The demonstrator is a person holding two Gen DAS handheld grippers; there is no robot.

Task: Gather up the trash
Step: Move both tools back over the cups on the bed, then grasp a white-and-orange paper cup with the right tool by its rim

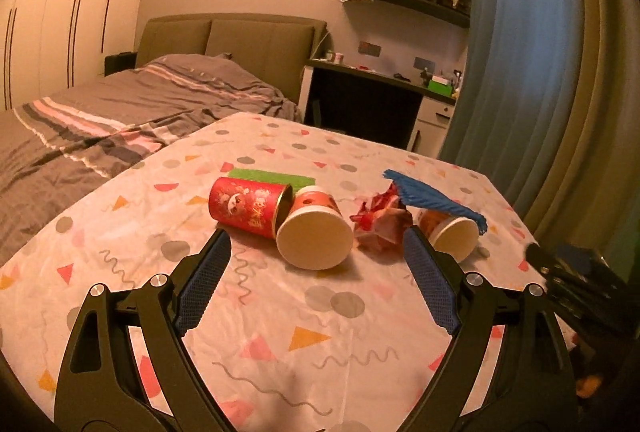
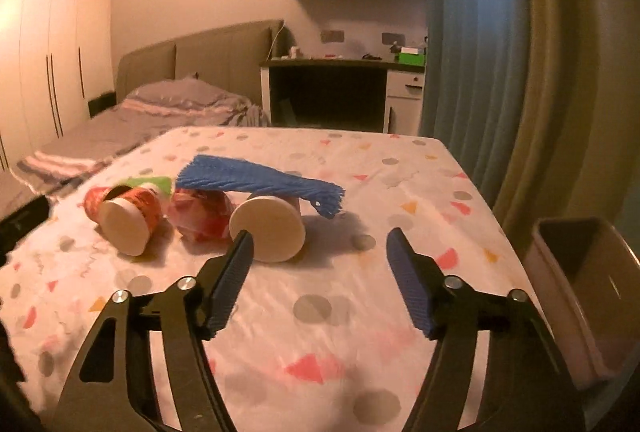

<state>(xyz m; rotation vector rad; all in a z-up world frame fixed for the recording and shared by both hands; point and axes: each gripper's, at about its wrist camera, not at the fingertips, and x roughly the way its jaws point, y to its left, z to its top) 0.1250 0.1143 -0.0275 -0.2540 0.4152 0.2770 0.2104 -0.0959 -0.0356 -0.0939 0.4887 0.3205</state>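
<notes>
Two grippers are facing a small heap of trash lying across the middle of the patterned tablecloth (image 2: 400, 168), and neither is holding anything. The right gripper (image 2: 318, 246) is pointing at the nearer paper cup (image 2: 267, 228), which is lying on its side with its round base turned toward the fingers and its long axis running away from them; its fingers are standing spread, with the left one just at the cup's base and the right one over bare cloth. A blue foam net (image 2: 260, 181) is draped across that cup, and a crumpled red wrapper (image 2: 198, 214) is lying just beside it. The left gripper (image 1: 316, 244) is hanging spread wide, with a second paper cup (image 1: 314, 232) and a red can (image 1: 248, 206) lying ahead of it, a green sponge (image 1: 276, 177) behind them. The right hand looks nearer the netted cup, and a bin (image 2: 580, 292) is standing off the table's right edge, with open cloth between.
</notes>
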